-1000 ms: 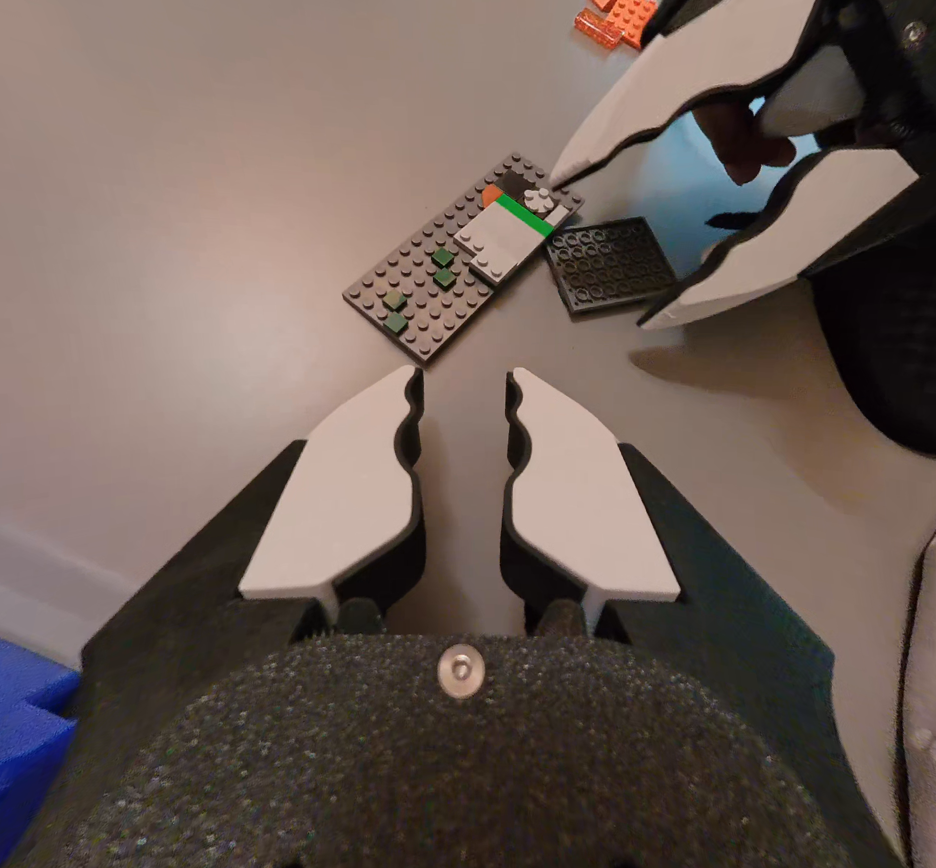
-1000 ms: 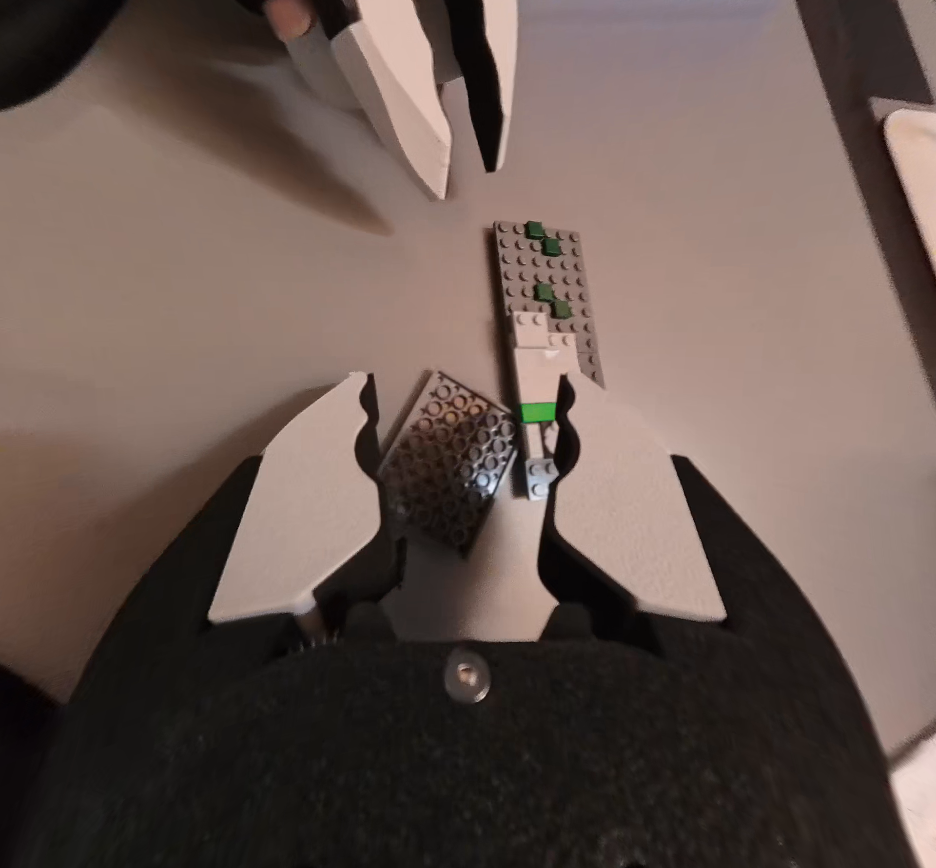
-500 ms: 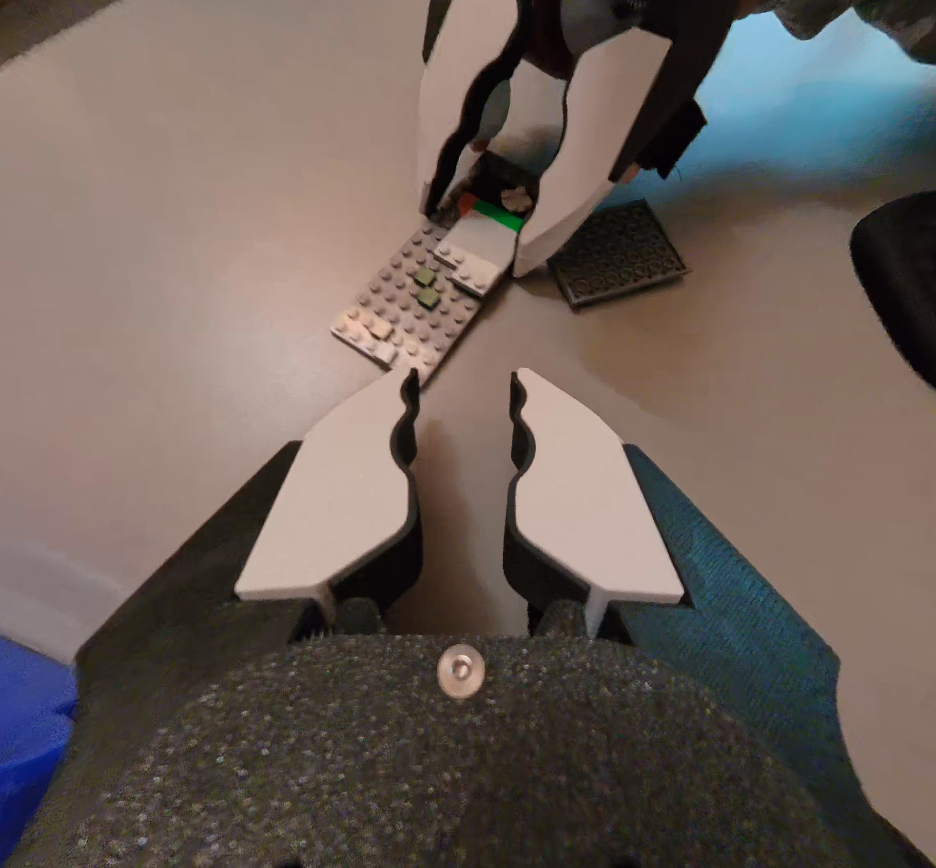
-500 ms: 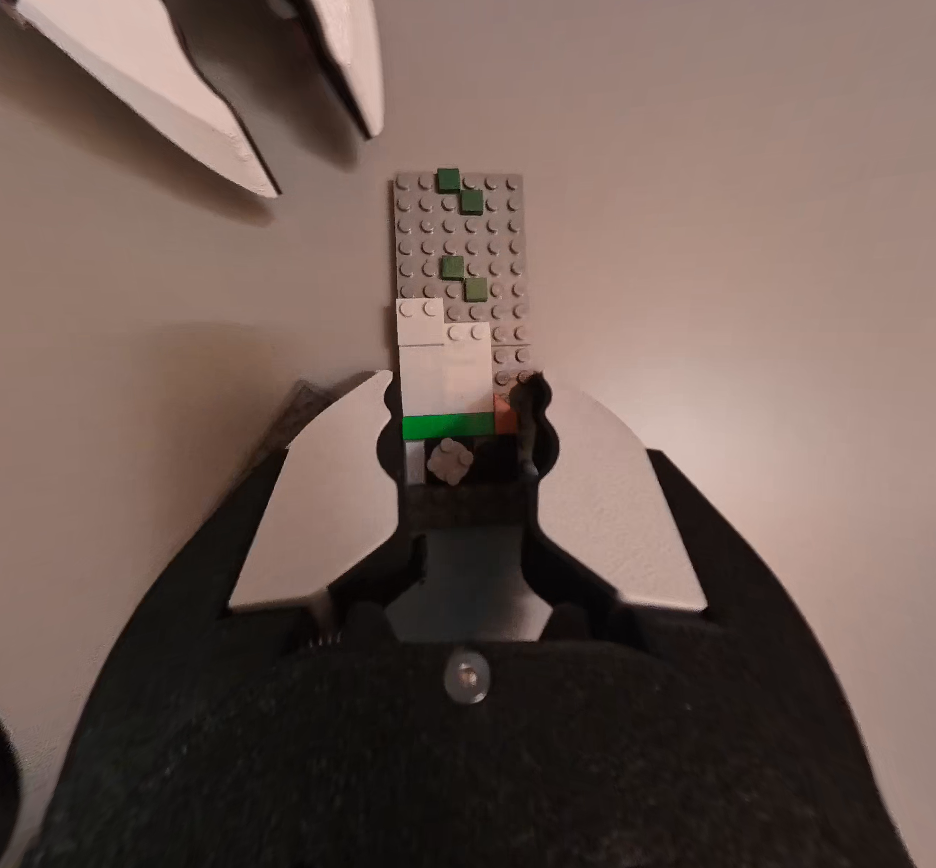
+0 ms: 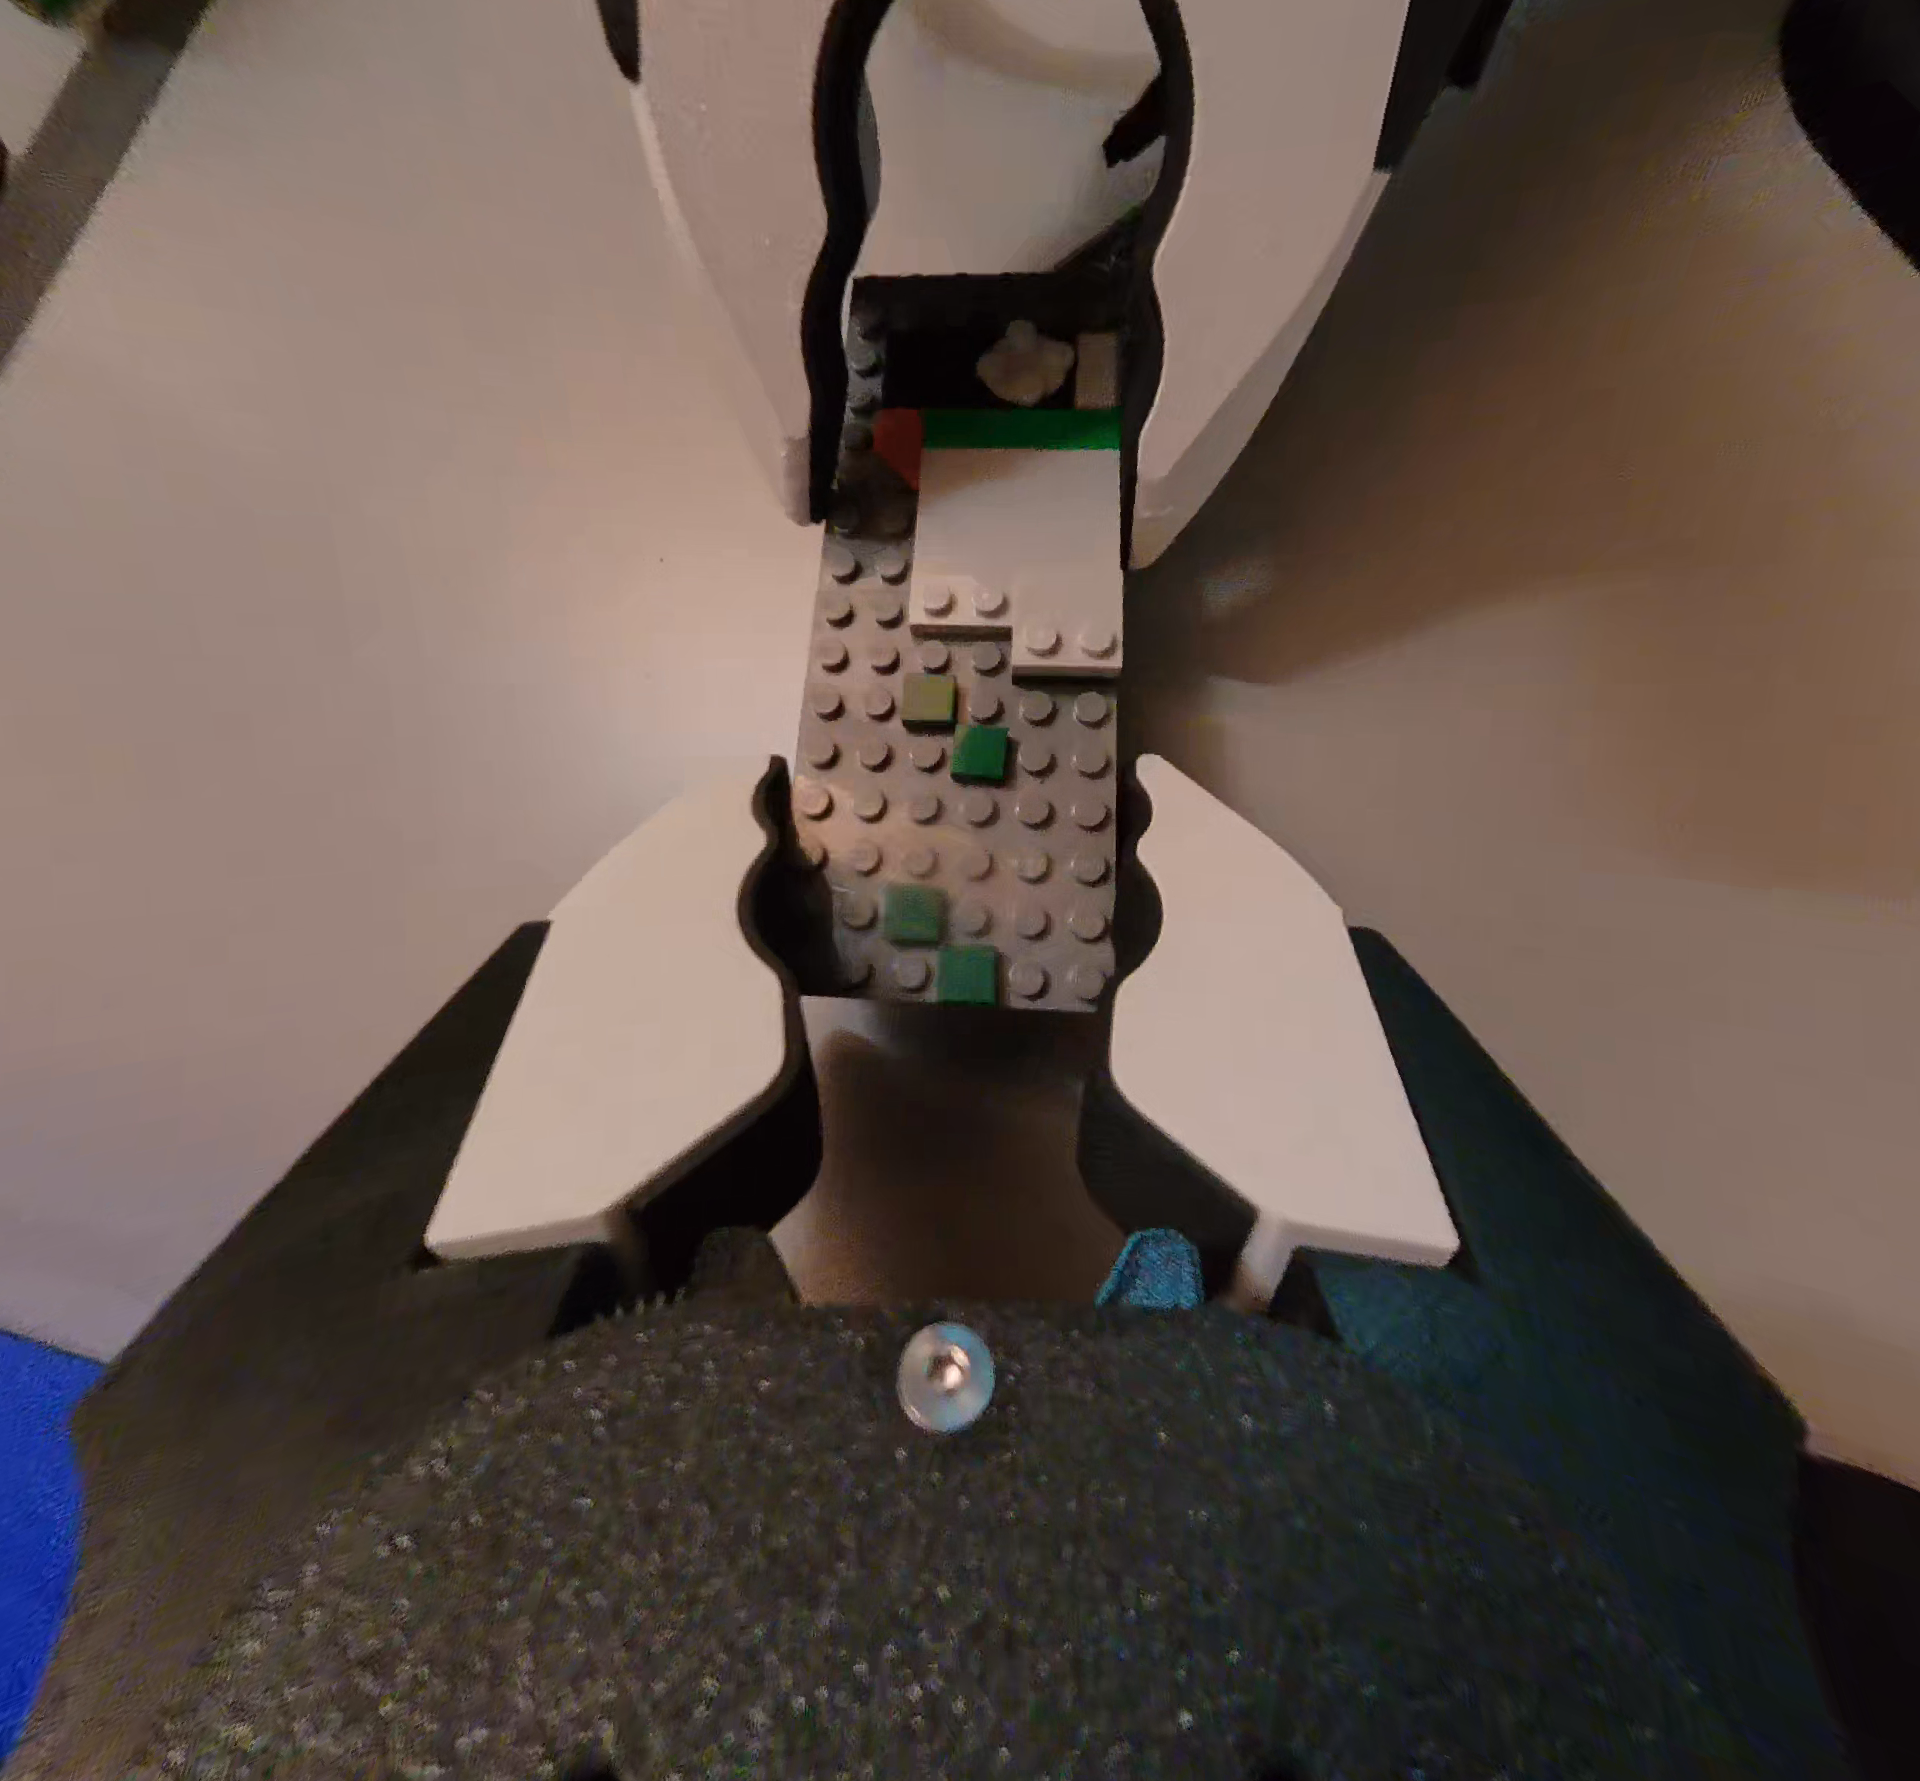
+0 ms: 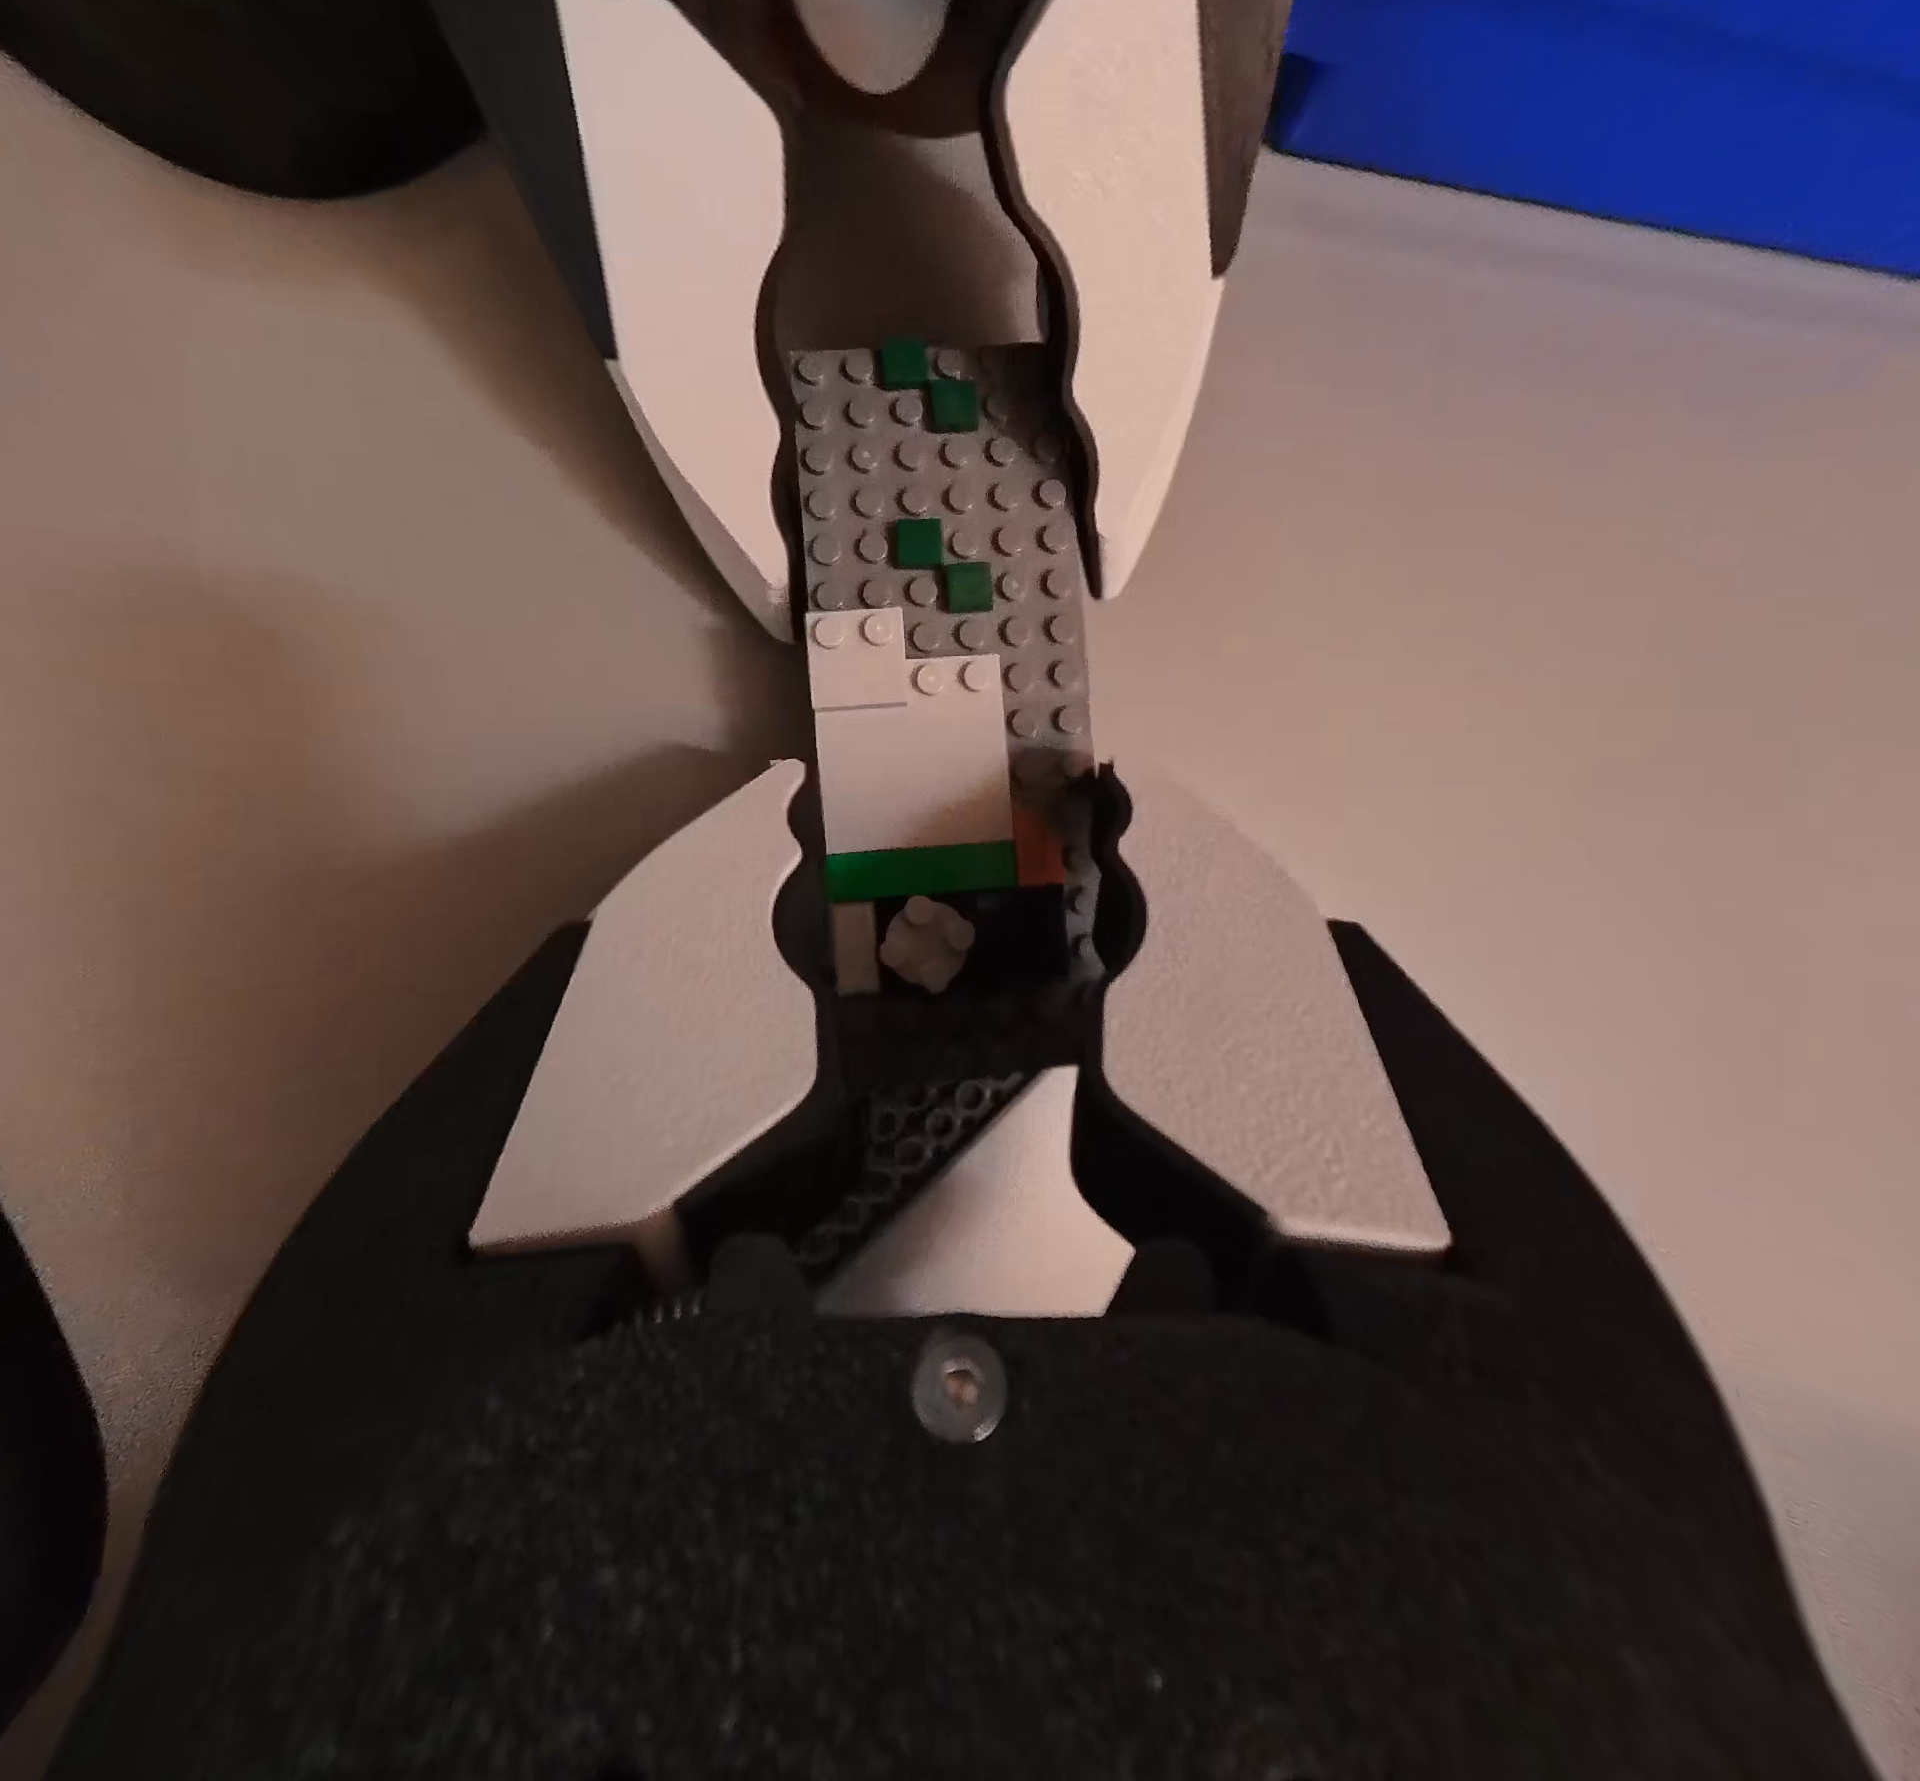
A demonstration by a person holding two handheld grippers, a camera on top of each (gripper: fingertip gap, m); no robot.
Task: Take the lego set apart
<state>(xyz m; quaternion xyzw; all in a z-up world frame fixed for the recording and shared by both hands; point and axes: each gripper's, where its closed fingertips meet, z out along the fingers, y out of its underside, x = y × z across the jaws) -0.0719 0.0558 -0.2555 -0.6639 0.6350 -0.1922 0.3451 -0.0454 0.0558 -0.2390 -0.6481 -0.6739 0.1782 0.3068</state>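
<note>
Now both tools are clamping the grey lego plate (image 5: 961,796) from opposite ends above the pale bench (image 5: 364,588). Left hand-held gripper (image 5: 951,775) is squeezing the end bearing the small green tiles (image 5: 980,752), fingers pressing its long edges. Right hand-held gripper (image 6: 951,781) is gripping the other end, around the green strip (image 6: 920,867) and white slab (image 6: 914,765). Beneath it, a black plate (image 6: 914,1144) is lying on the bench.

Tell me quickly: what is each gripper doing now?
Left gripper: shut on the grey lego plate, green-tile end.
Right gripper: shut on the same plate, opposite end.
</note>
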